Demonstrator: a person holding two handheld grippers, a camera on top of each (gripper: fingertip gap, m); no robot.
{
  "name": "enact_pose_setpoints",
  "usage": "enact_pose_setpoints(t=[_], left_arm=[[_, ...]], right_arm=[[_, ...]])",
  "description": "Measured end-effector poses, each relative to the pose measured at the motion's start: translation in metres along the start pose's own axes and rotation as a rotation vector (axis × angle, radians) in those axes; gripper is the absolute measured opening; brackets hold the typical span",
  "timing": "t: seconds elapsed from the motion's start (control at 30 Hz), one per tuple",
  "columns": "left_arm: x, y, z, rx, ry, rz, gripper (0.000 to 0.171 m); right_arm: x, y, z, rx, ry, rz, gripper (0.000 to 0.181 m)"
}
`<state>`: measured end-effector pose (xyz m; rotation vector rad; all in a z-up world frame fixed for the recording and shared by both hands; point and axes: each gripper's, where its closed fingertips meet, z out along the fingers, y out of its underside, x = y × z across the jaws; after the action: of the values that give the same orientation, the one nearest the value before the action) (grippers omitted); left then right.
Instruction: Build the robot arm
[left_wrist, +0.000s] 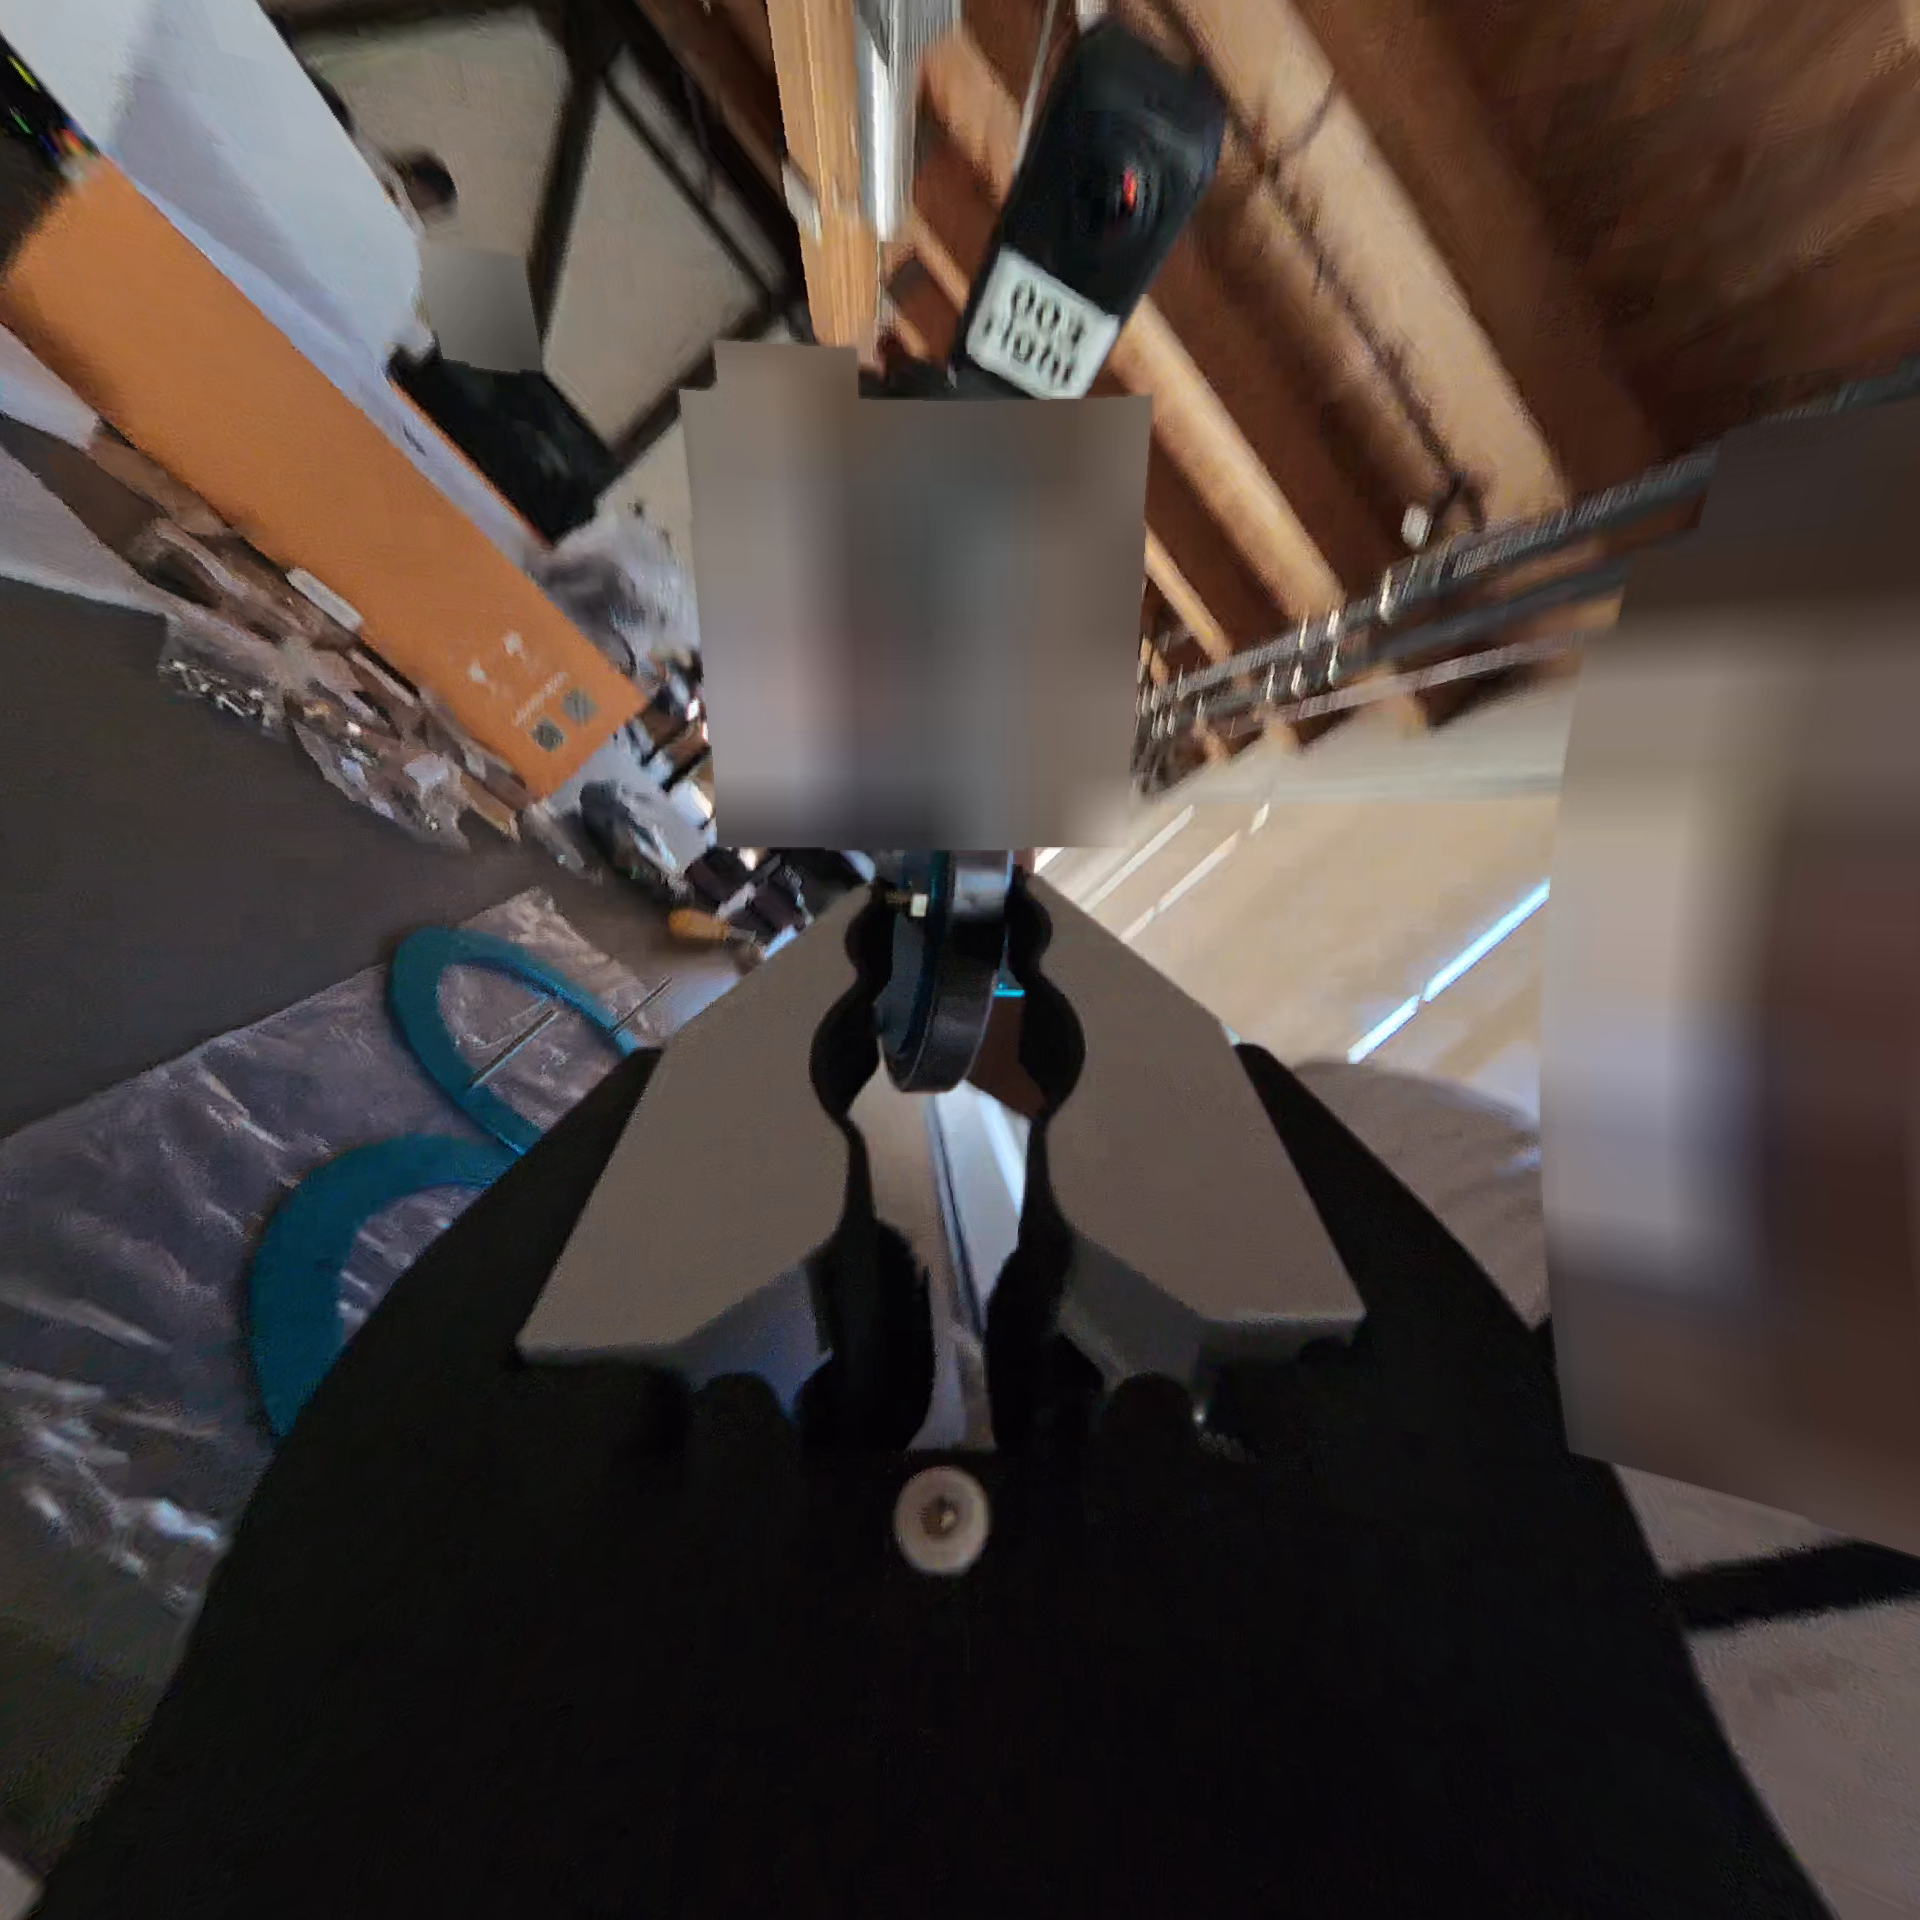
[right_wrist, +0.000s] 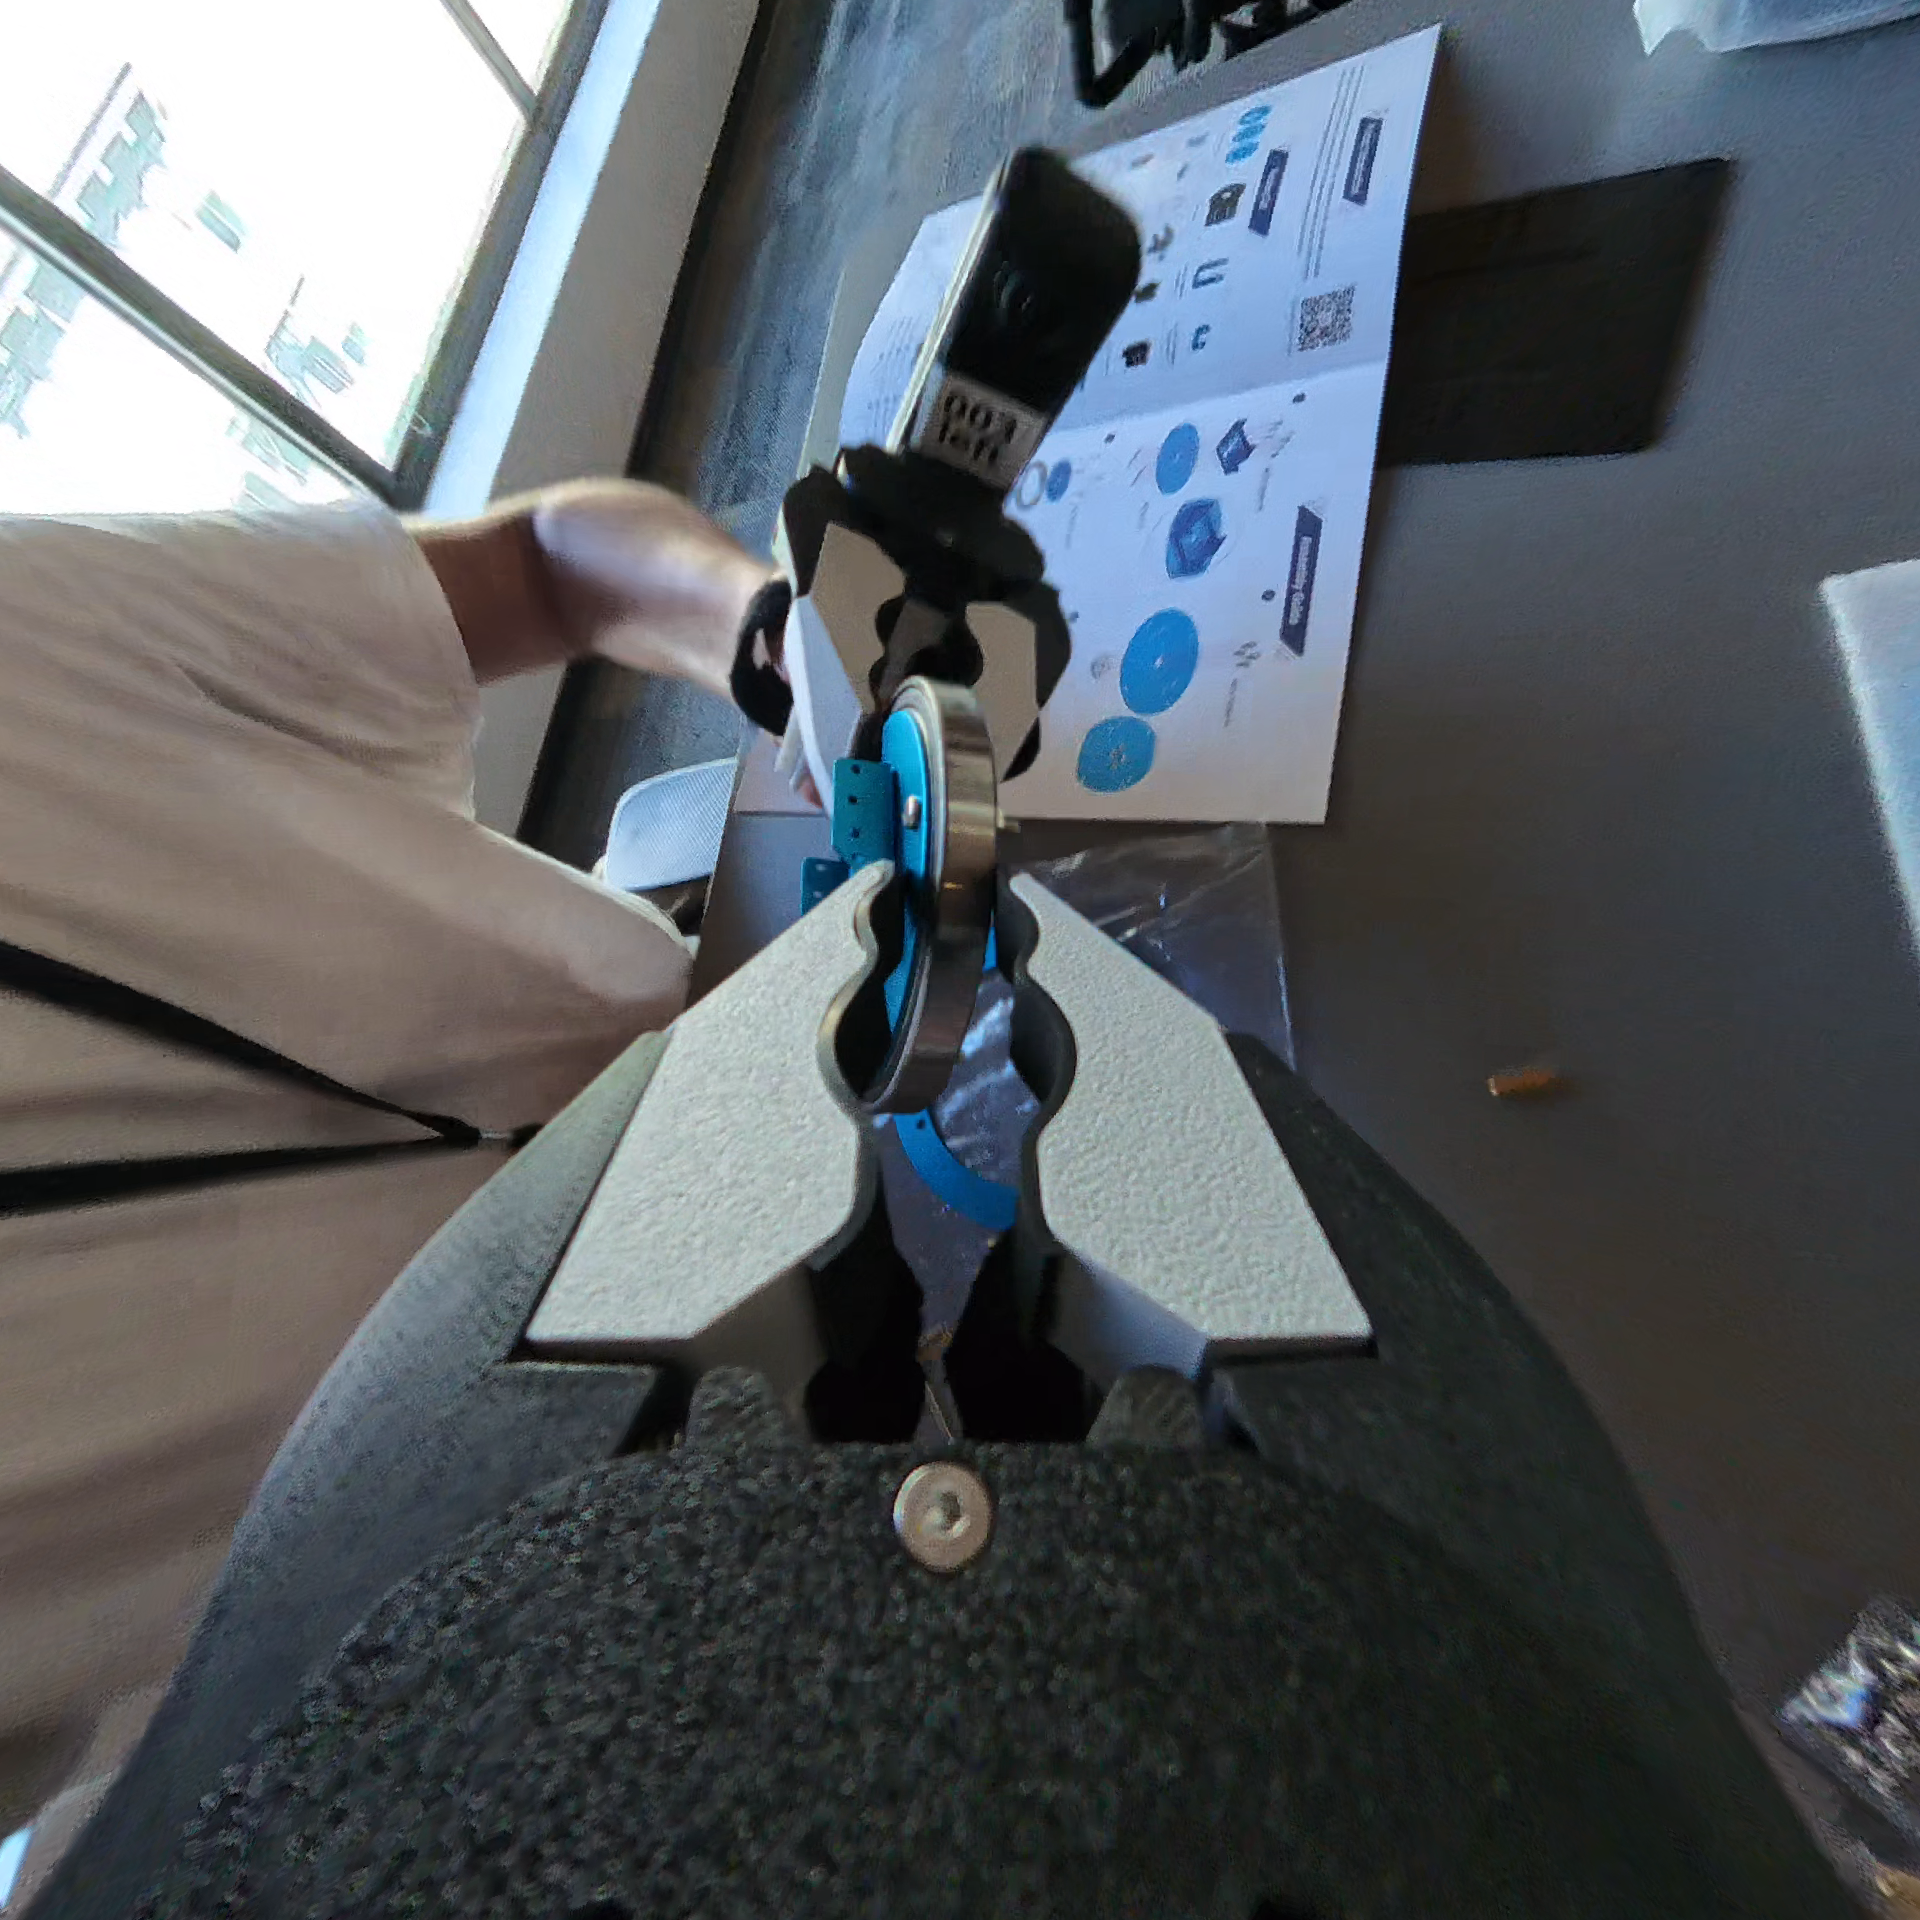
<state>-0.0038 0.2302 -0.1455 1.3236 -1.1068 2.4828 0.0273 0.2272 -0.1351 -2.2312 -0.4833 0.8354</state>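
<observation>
A round assembly, a metal ring fixed to a blue disc with a small blue bracket, is held on edge in the air between both grippers. My right gripper is shut on its near rim. My left gripper shows farther off, facing mine, shut on the far rim. In the left wrist view the same ring sits between my left gripper's grey fingers. The right gripper's black camera shows beyond it, the rest hidden by a blurred patch.
A printed sheet with blue pictures lies on the grey table. Two flat blue rings lie on a clear plastic bag. A small brass part lies at right. A person's hand holds the left gripper. An orange box stands behind. The tips of one gripper are about 4 centimetres away from the tips of the other.
</observation>
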Motion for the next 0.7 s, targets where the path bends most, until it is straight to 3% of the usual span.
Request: enact_pose_setpoints(t=[0.07, 0.17, 0.3, 0.37, 0.5, 0.57, 0.63, 0.7], left_arm=[[0.007, -0.005, -0.017, 0.172, -0.008, -0.069, 0.020], [0.014, -0.001, -0.041, 0.328, -0.094, -0.121, 0.020], [-0.002, 0.017, -0.058, 0.339, -0.263, -0.122, 0.019], [-0.011, 0.017, -0.062, 0.337, -0.288, -0.130, 0.019], [-0.002, -0.005, -0.070, 0.475, -0.183, -0.128, 0.020], [0.006, -0.014, -0.071, 0.545, -0.114, -0.138, 0.020], [0.009, -0.017, -0.068, 0.590, -0.082, -0.149, 0.020], [0.012, -0.018, -0.063, 0.615, -0.066, -0.130, 0.020]], right_arm=[[0.001, -0.005, 0.011, -0.003, -0.024, 0.038, 0.023], [0.001, 0.005, 0.034, -0.030, -0.079, 0.107, 0.037], [-0.026, 0.042, 0.077, -0.086, -0.285, 0.219, 0.031], [-0.021, 0.057, 0.088, -0.115, -0.276, 0.245, 0.032], [-0.022, 0.045, 0.084, 0.158, -0.260, 0.319, 0.044], [-0.026, 0.035, 0.084, 0.348, -0.229, 0.364, 0.034], [-0.038, 0.020, 0.093, 0.505, -0.242, 0.380, 0.048], [-0.039, 0.009, 0.101, 0.622, -0.220, 0.398, 0.042]])
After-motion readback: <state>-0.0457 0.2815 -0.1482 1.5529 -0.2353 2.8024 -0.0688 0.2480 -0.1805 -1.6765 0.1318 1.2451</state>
